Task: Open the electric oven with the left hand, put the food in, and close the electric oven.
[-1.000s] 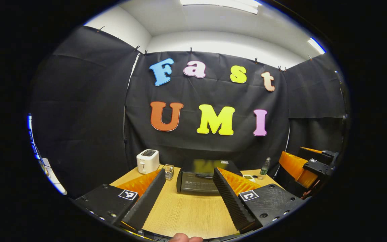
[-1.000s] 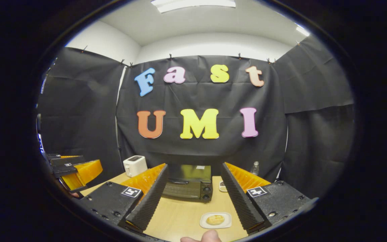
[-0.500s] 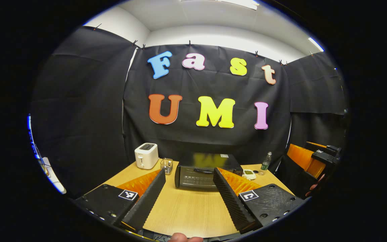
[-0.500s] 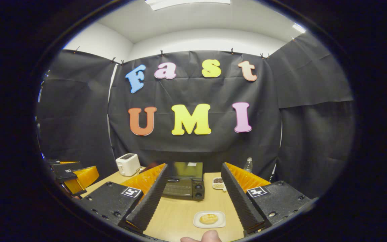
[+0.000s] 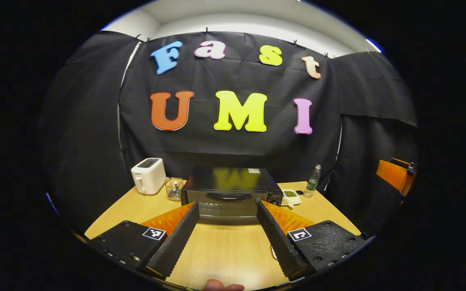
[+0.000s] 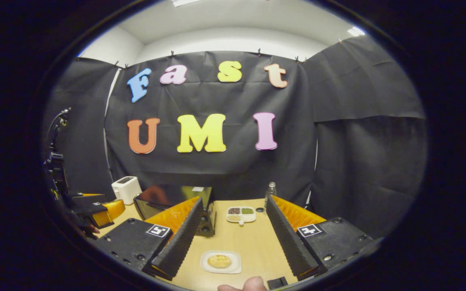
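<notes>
Closer now, the left claw (image 5: 227,226) — spread wide, empty — faces one shut electric oven (image 5: 229,193); right claw (image 6: 233,232), equally wide, frames one bun (image 6: 219,261) — oven (image 6: 168,202) half hidden.

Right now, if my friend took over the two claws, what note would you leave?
Left claw: open, holding nothing, facing the electric oven with its door handle ahead.
Right claw: open, holding nothing, above the table.
The food sits on its white plate between the right claw's fingers, in front of the oven.
Done: nothing yet; the oven door is shut.
Left: pull the door open with the left claw, put the food inside, shut the door.
</notes>
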